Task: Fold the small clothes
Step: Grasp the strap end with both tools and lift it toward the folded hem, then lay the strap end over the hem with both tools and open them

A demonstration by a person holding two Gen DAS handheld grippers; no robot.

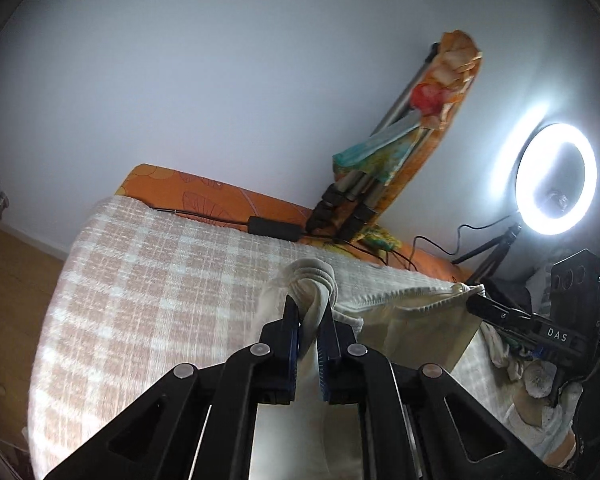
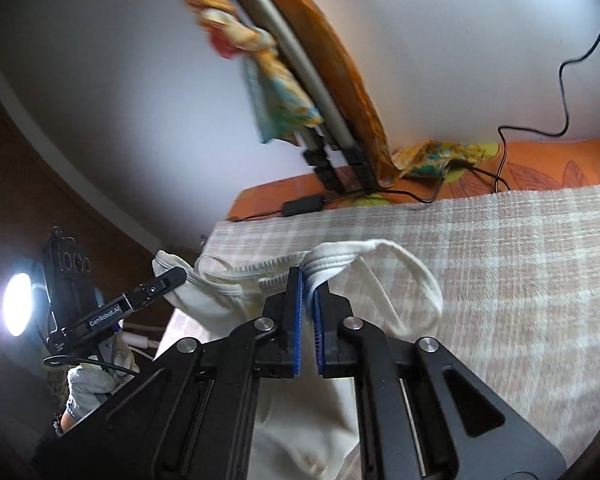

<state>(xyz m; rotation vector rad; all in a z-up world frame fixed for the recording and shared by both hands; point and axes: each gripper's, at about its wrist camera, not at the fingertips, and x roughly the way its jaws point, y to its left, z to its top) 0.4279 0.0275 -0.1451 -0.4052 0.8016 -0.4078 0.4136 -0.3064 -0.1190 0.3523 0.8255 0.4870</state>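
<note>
A small cream-white ribbed garment (image 1: 404, 312) hangs stretched between both grippers above a checked peach-and-white blanket (image 1: 148, 280). My left gripper (image 1: 310, 308) is shut on a bunched ribbed corner of it. My right gripper (image 2: 308, 284) is shut on the other ribbed edge of the garment (image 2: 332, 260), with a strap loop falling to the right. Each gripper shows in the other's view: the right one (image 1: 476, 302) at the garment's far corner, the left one (image 2: 176, 276) likewise. The garment's lower part hangs below the jaws, partly hidden.
A folded tripod (image 1: 384, 144) wrapped in colourful cloth leans on the wall behind the bed. A black adapter (image 1: 274, 228) and cables lie on the orange sheet (image 1: 204, 192). A lit ring light (image 1: 556, 178) stands at right. More clothes (image 1: 536, 376) lie beside the bed edge.
</note>
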